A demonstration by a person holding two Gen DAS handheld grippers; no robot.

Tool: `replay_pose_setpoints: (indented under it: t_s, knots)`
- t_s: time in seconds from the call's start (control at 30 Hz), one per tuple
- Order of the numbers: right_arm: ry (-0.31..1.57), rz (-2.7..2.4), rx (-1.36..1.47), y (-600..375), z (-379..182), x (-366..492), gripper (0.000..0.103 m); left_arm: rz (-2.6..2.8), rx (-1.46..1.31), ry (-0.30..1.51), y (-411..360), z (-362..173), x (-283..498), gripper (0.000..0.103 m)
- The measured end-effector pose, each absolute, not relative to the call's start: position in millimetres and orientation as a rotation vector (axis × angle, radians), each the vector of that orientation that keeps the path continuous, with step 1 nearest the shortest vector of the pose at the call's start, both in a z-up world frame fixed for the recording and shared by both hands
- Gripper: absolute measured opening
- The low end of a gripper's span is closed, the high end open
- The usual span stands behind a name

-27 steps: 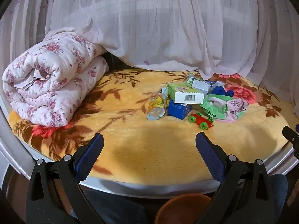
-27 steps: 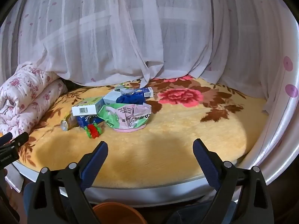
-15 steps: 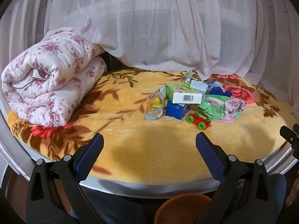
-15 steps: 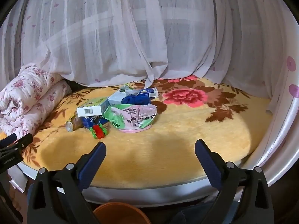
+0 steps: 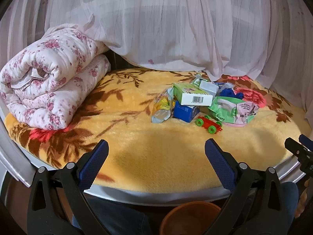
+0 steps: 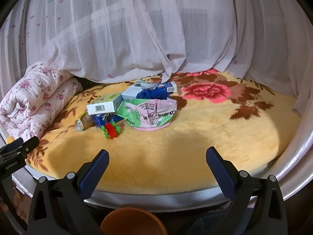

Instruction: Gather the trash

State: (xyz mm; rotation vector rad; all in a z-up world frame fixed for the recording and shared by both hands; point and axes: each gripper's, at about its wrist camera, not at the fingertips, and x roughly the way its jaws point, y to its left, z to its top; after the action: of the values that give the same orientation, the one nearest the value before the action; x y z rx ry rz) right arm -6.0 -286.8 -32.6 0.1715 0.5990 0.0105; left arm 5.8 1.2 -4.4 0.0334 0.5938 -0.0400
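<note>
My left gripper [image 5: 156,152] wide apart at bottom of frame, my right gripper [image 6: 157,161] likewise, both empty, trash pile [image 5: 197,101] mid-frame on yellow blanket [image 5: 137,148], orange bin [image 6: 133,222] bottom centre

We see left gripper [image 5: 156,148] jaws wide apart (nothing between them), trash pile [image 5: 197,101] at 1 o'clock on yellow blanket [image 5: 137,137], rolled quilt [image 5: 50,86] at 10 o'clock.
</note>
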Motion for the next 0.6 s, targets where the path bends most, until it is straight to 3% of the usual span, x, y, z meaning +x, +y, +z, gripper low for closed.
replay_pose_setpoints:
  t_s: [0.6]
  knots:
    - [0.625, 0.017, 0.171, -283.4, -38.6, 1.1, 0.098, -0.053, 0.023, 0.633, 3.6, -14.6, 10.4, 0.096]
